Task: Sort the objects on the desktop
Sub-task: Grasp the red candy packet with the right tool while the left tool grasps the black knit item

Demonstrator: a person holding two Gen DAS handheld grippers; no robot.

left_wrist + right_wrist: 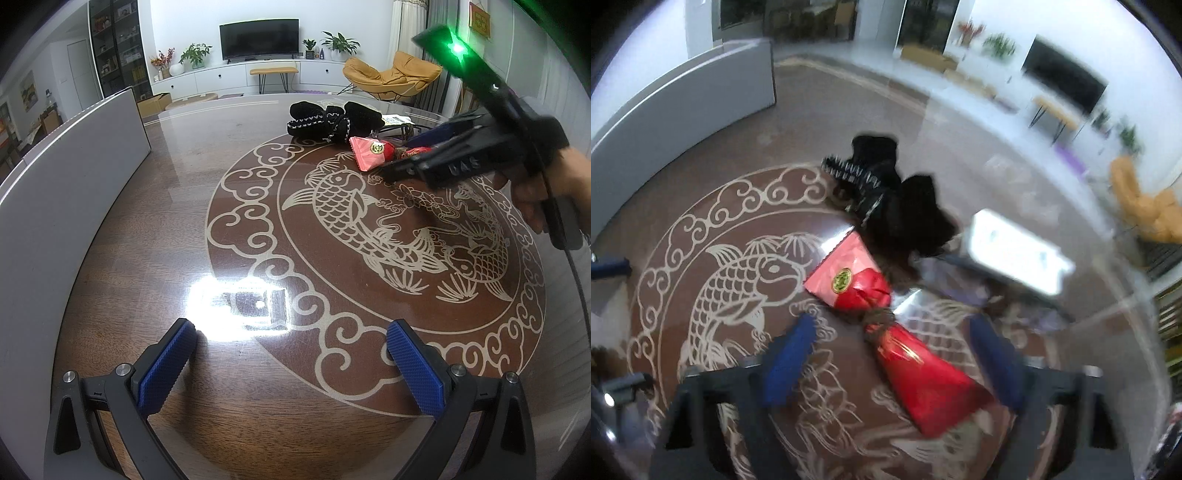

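The step in hand looks like reaching for the first item to sort. The right claw hangs released over the red candy packet, whose twisted middle sits between the blue pads, not yet touched. Next it likely needs to drop and pinch at that waist. The packet lies on the desk just beside the black slippers. The left claw is also released, holding nothing, well apart from the pile, near a grey box.
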